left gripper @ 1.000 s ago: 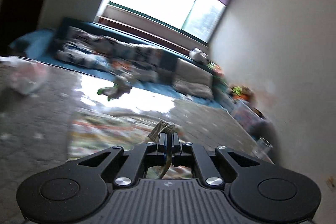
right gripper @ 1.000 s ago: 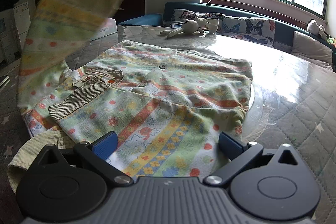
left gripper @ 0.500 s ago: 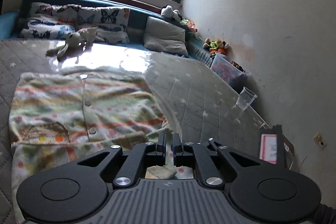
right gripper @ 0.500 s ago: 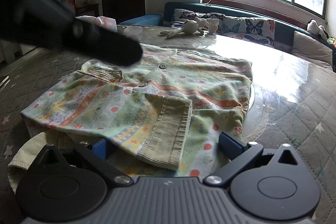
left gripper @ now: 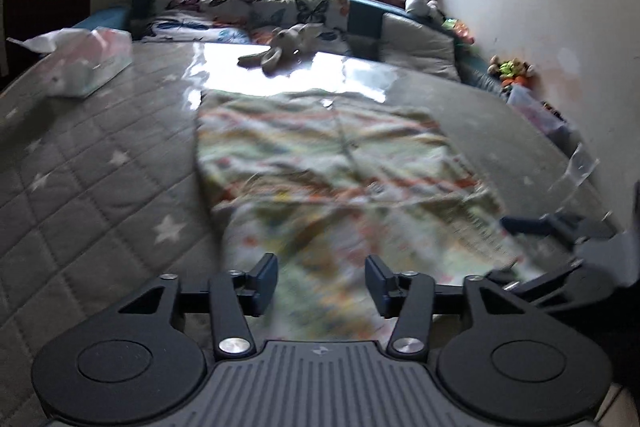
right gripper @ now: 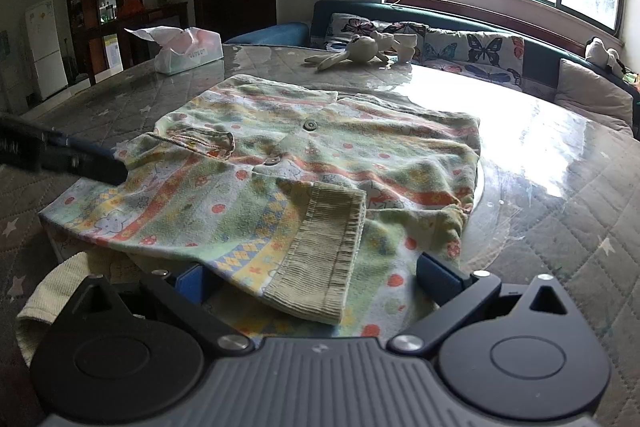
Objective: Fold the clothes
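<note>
One patterned cardigan [right gripper: 304,163], soft knit with coloured stripes and dots, lies flat on the quilted star-print table cover [right gripper: 580,227], ahead of both pairs of jaws. Two round buttons show on its front. One sleeve is folded across, its ribbed cuff [right gripper: 324,255] between the right gripper [right gripper: 316,275] jaws, which stand spread. Left gripper [left gripper: 322,283]: jaws spread, empty, over the blurred hem. One tissue box [right gripper: 188,49], one plush rabbit [right gripper: 356,49] far beyond.
</note>
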`<state>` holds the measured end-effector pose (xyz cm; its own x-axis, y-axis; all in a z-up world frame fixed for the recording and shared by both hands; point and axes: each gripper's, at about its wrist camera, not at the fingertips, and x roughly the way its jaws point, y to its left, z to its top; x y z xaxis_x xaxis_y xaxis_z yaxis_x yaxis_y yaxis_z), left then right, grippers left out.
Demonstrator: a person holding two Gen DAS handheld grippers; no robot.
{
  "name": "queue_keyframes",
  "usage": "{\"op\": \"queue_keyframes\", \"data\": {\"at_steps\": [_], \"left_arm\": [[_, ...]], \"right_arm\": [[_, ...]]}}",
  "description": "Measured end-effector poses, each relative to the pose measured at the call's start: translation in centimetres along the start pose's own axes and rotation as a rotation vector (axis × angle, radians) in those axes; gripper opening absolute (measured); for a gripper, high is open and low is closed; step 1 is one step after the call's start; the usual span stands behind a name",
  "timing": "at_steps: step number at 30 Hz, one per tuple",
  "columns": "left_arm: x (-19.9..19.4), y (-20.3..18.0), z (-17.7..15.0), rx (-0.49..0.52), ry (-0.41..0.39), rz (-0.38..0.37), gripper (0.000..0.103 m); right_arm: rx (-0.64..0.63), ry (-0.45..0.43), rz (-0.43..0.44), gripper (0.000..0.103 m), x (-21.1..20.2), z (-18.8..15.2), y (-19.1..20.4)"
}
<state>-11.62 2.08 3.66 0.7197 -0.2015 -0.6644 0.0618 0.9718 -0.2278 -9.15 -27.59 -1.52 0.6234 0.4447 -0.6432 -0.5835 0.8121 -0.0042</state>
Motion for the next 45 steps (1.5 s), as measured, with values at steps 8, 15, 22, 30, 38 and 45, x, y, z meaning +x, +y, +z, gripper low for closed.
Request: {"op": "queue_keyframes", "data": {"at_steps": [8, 15, 22, 30, 38, 45], "left_arm": [[-0.4, 1.0, 0.4, 0.012, -0.032, 0.011, 0.054], [0.5, 1.6, 2.0, 0.034, -0.053, 0.039, 0.053], [2.3, 3.0, 1.5, 0.048, 0.009, 0.083, 0.053], [1.5, 2.5, 0.6, 0.094, 0.018, 0.077, 0.054], [-2.6, -0.2, -1.9, 0.251, -0.002, 0.006, 0.057], [-4.1, -3.9, -5.7, 0.508, -0.003, -0.040, 0.058]], "right_arm": [[0.025, -0.064, 0.065, 0.103, -4.0, 1.9, -1.0], [0.028, -0.031, 0.213, 0.103, -1.2, 4.4, -0.2], [0.020, 0.068, 0.259, 0.103, 2.7, 4.2, 1.0], [-0.027, 0.110, 0.238, 0.103, 1.3, 2.7, 1.1], [-0.060, 0.140, 0.286, 0.103, -1.8, 0.5, 1.8], [-0.090, 0.113, 0.219, 0.103, -4.2, 0.0, 1.5]]}}
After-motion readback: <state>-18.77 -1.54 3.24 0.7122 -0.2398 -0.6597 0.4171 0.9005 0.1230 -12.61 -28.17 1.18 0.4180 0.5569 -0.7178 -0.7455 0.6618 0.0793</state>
